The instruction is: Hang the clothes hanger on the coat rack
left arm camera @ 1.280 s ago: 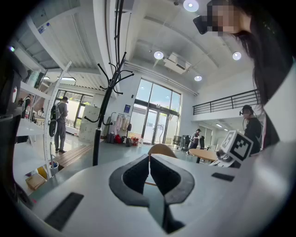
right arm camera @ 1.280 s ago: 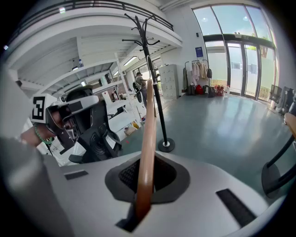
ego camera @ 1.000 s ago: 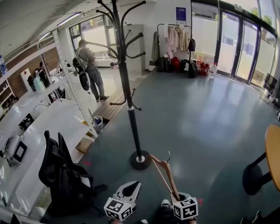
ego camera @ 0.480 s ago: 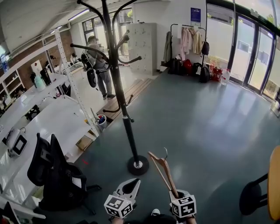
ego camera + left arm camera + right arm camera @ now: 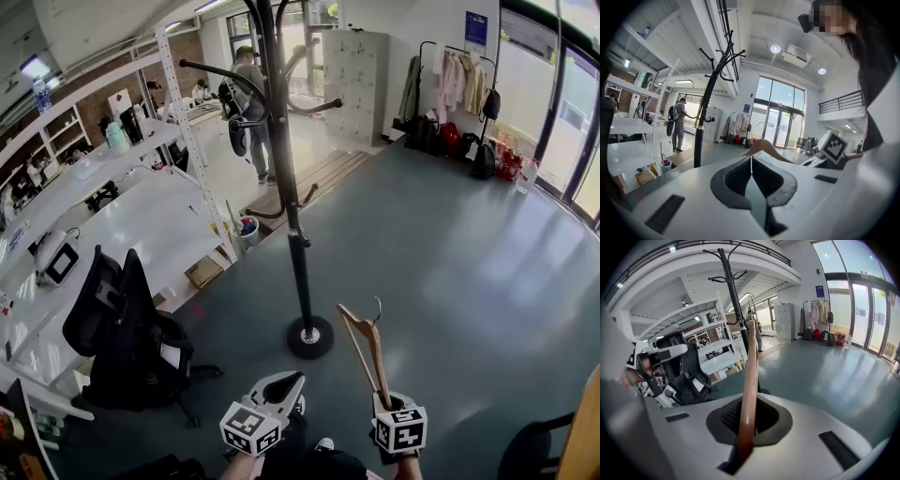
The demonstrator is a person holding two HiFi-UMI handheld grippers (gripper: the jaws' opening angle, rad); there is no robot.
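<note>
A wooden clothes hanger with a metal hook stands up out of my right gripper, which is shut on one of its arms. The black coat rack, with curved hooks and a round base, stands on the grey floor just ahead and left of the hanger, apart from it. In the right gripper view the coat rack rises behind the hanger. My left gripper is low at the left, shut with nothing in it. The hanger's tip shows just past it.
A black office chair sits left of the rack beside white desks and shelving. A person stands at the back. A clothes rail with garments is far right, and a round wooden table's edge is near right.
The head view has swung left and the rack's base looks slightly nearer. The hanger stays in the right gripper and sits a little higher in the picture. The left gripper is unchanged.
</note>
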